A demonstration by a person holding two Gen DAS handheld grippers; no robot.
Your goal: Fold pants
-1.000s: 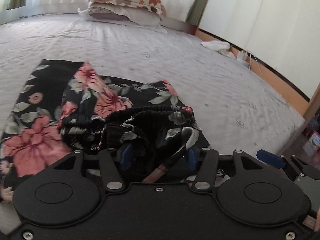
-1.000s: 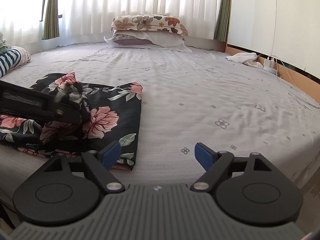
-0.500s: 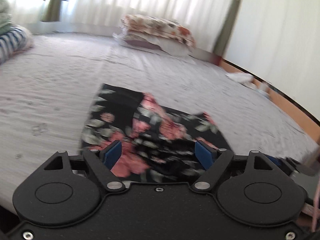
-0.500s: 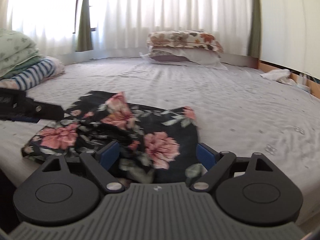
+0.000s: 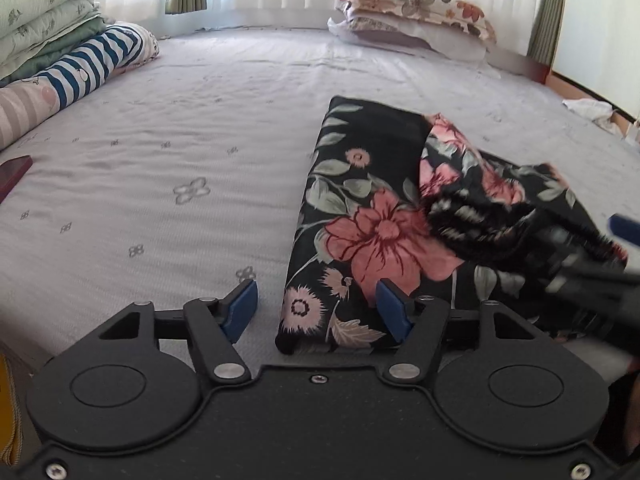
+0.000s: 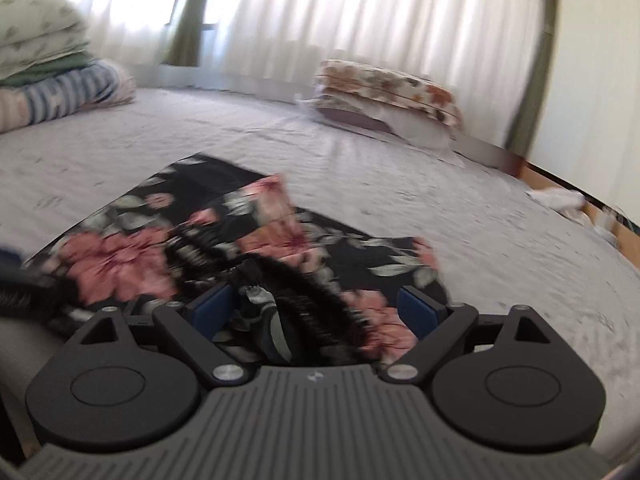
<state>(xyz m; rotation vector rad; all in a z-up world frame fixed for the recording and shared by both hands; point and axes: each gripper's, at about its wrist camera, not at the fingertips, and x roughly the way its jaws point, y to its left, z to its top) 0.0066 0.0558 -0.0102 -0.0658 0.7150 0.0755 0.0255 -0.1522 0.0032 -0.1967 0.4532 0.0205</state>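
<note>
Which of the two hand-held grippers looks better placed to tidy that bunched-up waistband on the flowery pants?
The right hand-held gripper: its open jaws already straddle the bunched black elastic waistband. The left hand-held gripper sits at the flat folded edge of the black floral pants.

- Pants (image 5: 372, 216): thin matt floral cloth between the jaws, ribbed waistband.
- Sheet (image 5: 168, 152): matt woven cloth, faintly wrinkled.
- Gripper (image 5: 316, 312): matt black plastic, blue pads.
</note>
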